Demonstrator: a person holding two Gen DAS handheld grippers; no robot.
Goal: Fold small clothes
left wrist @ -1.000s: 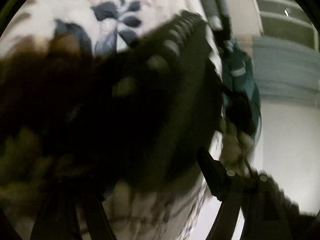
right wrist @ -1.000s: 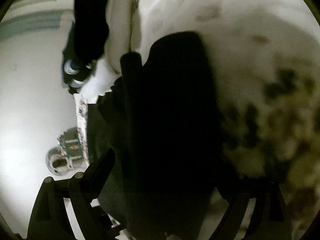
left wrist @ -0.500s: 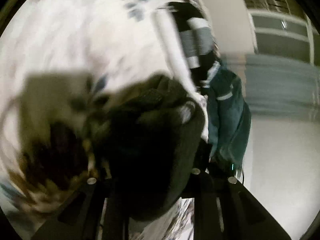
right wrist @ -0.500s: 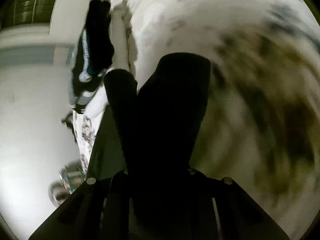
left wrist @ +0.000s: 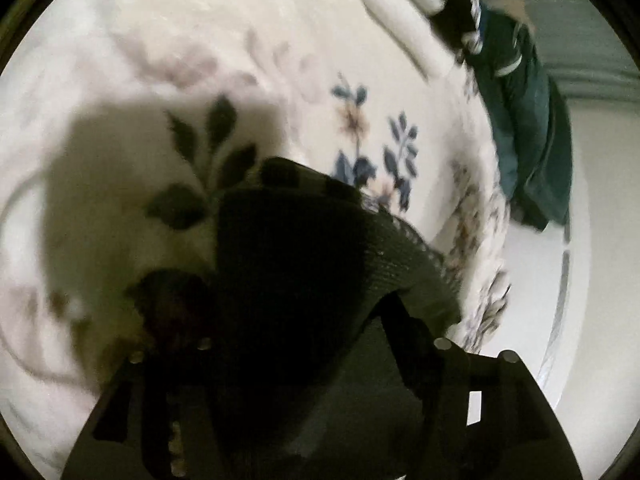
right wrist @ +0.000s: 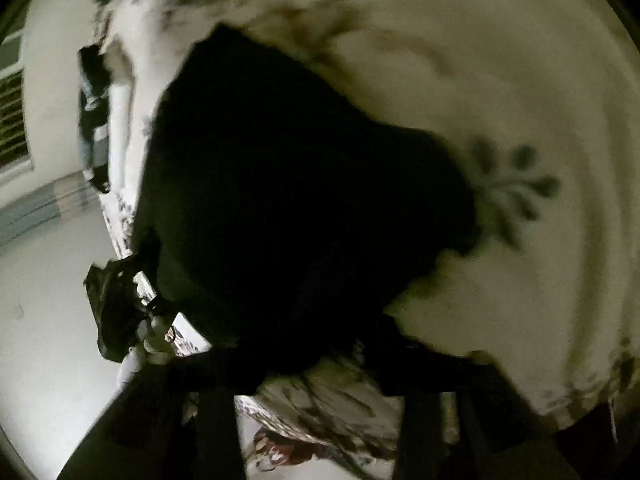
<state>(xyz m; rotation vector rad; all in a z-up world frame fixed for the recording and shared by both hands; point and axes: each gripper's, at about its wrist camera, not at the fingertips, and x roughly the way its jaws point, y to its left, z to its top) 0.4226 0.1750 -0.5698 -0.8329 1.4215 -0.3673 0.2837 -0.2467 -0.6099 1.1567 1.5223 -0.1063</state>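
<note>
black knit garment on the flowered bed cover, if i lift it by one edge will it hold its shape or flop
The black knit garment will probably flop: it lies in soft rounded folds on the flowered bed cover and shows a loose ribbed weave. It likely weighs little for its size, and one edge lifted would let the rest hang and drag. It seems unlikely to slip, since knit grips cloth.

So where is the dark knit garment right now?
The dark knit garment lies on the floral bedspread, low and central in both wrist views, near the bed's edge.
</note>
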